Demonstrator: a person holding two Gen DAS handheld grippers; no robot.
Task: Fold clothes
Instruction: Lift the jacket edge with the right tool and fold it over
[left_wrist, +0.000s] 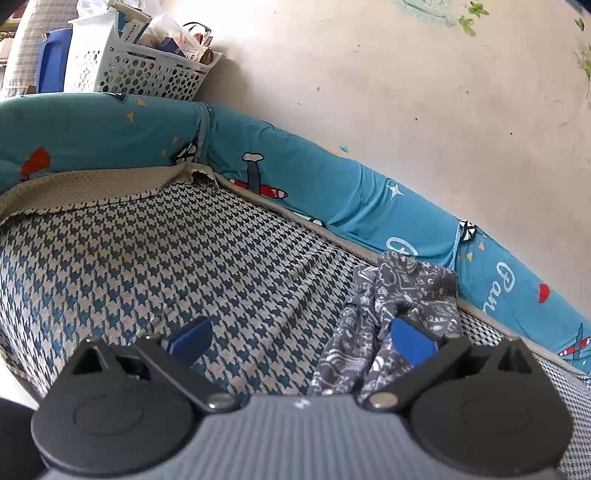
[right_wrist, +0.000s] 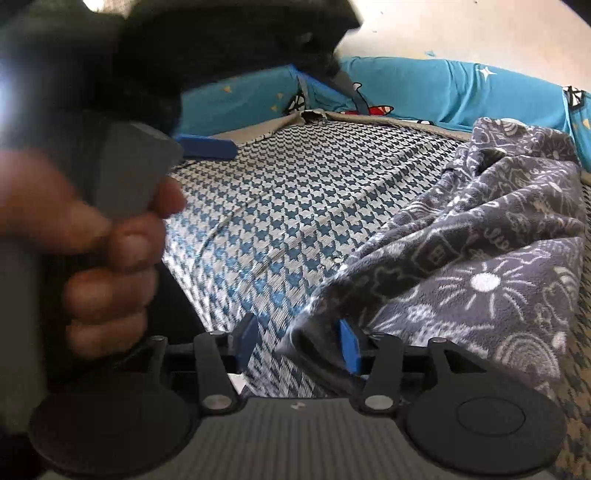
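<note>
The left gripper (left_wrist: 301, 341) hangs low over a bed (left_wrist: 147, 258) covered in a blue-and-cream houndstooth cloth. Its jaws are spread wide; the right-hand blue pad (left_wrist: 410, 341) lies against a crumpled grey garment (left_wrist: 399, 306) printed with white doodles, while the other pad is over bare cover. Nothing is pinched between them.

The garment lies bunched on the bed, close to a teal bumper (left_wrist: 332, 184) that runs along a cream wall (left_wrist: 406, 92). The bumper carries aeroplanes, stars and white lettering. Past the bed's far corner stands a white perforated basket (left_wrist: 140, 70) full of packets and bags, with something blue just beside it.

In the right wrist view, the right gripper (right_wrist: 299, 343) also has its jaws apart. An edge of the garment (right_wrist: 480, 266) droops into the gap, touching the right-hand pad (right_wrist: 350, 345); the left-hand pad stands clear of it over the houndstooth cover (right_wrist: 295, 206). The rest of the garment rises in a heap to the right. At the left of this view, blurred and very near, a hand (right_wrist: 92, 258) grips the grey handle of the left gripper (right_wrist: 208, 147), one blue finger of which juts out above the bed.
</note>
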